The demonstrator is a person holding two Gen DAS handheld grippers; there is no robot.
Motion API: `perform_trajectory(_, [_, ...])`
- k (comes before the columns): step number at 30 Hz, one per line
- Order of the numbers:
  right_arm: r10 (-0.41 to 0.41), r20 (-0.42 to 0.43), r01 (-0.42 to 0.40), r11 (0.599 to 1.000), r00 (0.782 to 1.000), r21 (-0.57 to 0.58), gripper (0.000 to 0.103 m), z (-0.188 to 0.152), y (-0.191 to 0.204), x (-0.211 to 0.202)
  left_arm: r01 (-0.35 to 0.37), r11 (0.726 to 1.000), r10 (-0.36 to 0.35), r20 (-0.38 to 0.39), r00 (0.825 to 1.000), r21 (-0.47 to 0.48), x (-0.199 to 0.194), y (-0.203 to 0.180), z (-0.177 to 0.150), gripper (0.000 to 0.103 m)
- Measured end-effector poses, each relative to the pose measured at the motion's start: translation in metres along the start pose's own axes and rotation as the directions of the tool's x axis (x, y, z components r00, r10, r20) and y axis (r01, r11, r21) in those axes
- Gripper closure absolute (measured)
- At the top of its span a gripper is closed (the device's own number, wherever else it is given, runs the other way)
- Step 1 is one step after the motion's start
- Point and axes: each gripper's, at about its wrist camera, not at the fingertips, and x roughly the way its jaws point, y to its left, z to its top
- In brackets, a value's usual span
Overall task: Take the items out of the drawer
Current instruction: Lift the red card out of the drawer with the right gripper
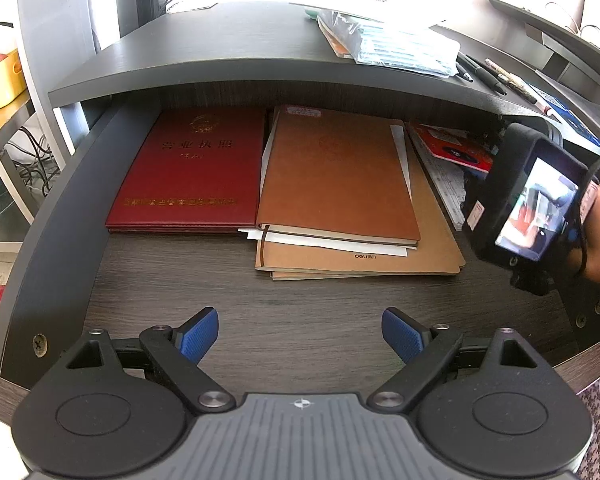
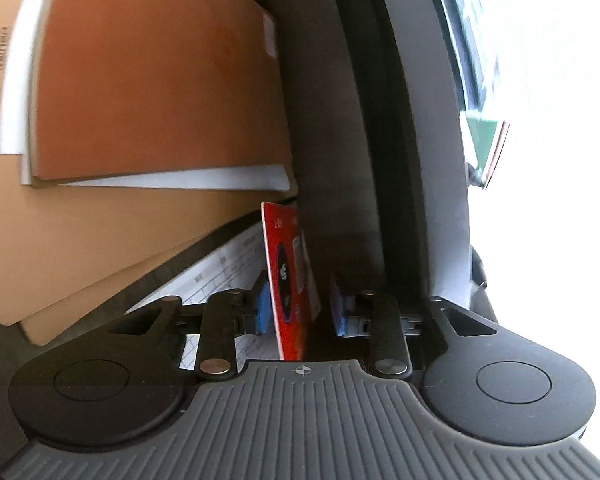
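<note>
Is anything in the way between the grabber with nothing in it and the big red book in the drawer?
No, nothing visible is in the way. The left gripper hangs open over the bare drawer floor, and the red book lies flat farther in. The brown notebook lies beside it, not in front.

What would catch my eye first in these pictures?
Probably the open drawer with a dark red booklet lying beside a stack topped by a tan notebook. At the drawer's right side, the right tongs straddle a red card standing on edge. The left tongs hang wide open and empty near the drawer's front.
</note>
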Motion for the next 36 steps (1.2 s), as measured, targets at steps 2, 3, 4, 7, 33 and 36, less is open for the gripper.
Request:
perform_trajectory(2, [0.026, -0.019, -0.026, 1.0, 0.999, 0.009, 0.09, 0.001, -0.001, 0.006, 0.0, 1.0, 0.0, 0.0, 1.0, 0.0, 0.0, 0.0, 0.0, 0.014])
perform_trajectory(3, [0.033, -0.026, -0.033, 0.999, 0.999, 0.005, 0.09, 0.001, 0.0, 0.009, 0.0, 1.0, 0.0, 0.0, 1.0, 0.0, 0.0, 0.0, 0.0, 0.014])
perform_trajectory(4, [0.028, -0.03, -0.028, 1.0, 0.999, -0.007, 0.09, 0.002, 0.002, 0.012, 0.0, 1.0, 0.0, 0.001, 1.0, 0.0, 0.0, 0.0, 0.0, 0.014])
perform_trajectory(7, [0.021, -0.035, -0.022, 0.999, 0.999, -0.036, 0.094, 0.002, 0.007, 0.016, -0.001, 1.0, 0.001, 0.001, 1.0, 0.0, 0.0, 0.0, 0.001, 0.014])
perform_trajectory(33, [0.01, -0.002, -0.01, 0.993, 1.0, -0.115, 0.098, -0.015, -0.03, -0.09, -0.011, 1.0, 0.011, -0.044, 0.999, -0.002, 0.003, 0.001, 0.004, 0.013])
perform_trajectory(36, [0.007, 0.001, -0.006, 0.991, 1.0, -0.133, 0.099, -0.018, -0.029, -0.1, -0.011, 1.0, 0.011, -0.045, 0.999, -0.002, 0.003, 0.001, 0.004, 0.013])
